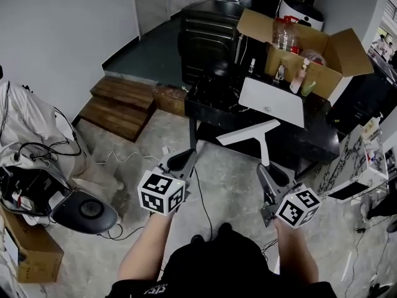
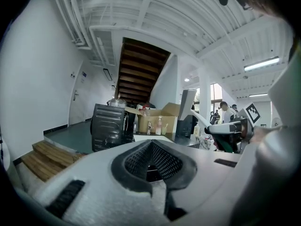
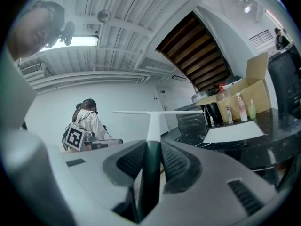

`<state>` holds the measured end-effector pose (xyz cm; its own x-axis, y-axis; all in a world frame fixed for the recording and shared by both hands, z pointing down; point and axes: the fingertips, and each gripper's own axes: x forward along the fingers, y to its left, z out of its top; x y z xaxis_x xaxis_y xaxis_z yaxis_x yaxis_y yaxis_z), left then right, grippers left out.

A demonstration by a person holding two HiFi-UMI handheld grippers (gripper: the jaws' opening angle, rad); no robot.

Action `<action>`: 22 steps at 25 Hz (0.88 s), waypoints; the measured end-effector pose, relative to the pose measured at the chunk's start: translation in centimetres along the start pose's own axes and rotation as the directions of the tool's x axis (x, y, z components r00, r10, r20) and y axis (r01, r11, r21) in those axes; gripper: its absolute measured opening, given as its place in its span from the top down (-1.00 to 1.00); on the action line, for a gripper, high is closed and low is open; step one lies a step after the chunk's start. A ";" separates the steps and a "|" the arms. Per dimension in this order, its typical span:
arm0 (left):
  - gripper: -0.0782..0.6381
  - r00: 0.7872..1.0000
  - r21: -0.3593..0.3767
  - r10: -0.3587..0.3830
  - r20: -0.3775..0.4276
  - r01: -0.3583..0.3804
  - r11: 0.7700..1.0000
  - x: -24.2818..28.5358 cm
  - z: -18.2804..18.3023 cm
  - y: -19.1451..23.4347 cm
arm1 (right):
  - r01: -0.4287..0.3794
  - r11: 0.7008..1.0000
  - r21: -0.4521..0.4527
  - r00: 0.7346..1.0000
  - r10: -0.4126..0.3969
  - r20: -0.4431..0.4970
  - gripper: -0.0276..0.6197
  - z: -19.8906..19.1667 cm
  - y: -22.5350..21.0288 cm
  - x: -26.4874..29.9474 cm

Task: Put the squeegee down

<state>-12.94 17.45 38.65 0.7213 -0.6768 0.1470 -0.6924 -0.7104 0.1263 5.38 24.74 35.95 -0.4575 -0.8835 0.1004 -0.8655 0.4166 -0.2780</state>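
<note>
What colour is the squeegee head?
The squeegee head is white; it shows best in the head view.

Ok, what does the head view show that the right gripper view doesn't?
Only the head view shows the floor, with the wooden steps and loose cables on it. Only the right gripper view shows the ceiling light, the underside of a staircase and a person in a white top in the background. Both show the squeegee with its handle clamped in the right tool, the black table, the white board lying on it and the open cardboard box holding bottles.
</note>
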 end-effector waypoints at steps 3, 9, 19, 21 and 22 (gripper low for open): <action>0.75 1.000 -0.005 -0.003 -0.008 0.003 1.000 1.5 -0.1 0.4 | 0.002 1.000 0.011 1.000 -0.002 -0.002 0.61 0.1 -1.4 0.8; 0.75 1.000 -0.007 0.010 -0.011 -0.010 1.000 5.6 0.5 2.1 | -0.020 1.000 0.019 1.000 0.020 0.017 0.61 1.4 -5.3 4.0; 0.75 0.999 -0.003 0.042 -0.023 -0.042 0.999 16.6 3.6 5.4 | -0.082 0.996 0.038 0.996 0.081 0.026 0.61 5.0 -14.8 11.7; 0.75 0.998 0.002 0.051 -0.033 -0.051 0.999 18.6 3.9 5.9 | -0.095 0.995 0.043 0.995 0.094 0.023 0.61 5.5 -16.5 13.0; 0.75 0.998 0.003 0.057 -0.039 -0.057 0.998 19.5 3.9 6.2 | -0.102 0.994 0.044 0.995 0.101 0.022 0.61 5.7 -17.2 13.6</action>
<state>-3.07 -0.94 38.46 0.6791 -0.7086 0.1917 -0.7325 -0.6710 0.1145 15.25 4.33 36.67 -0.5379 -0.8415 0.0507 -0.8046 0.4945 -0.3286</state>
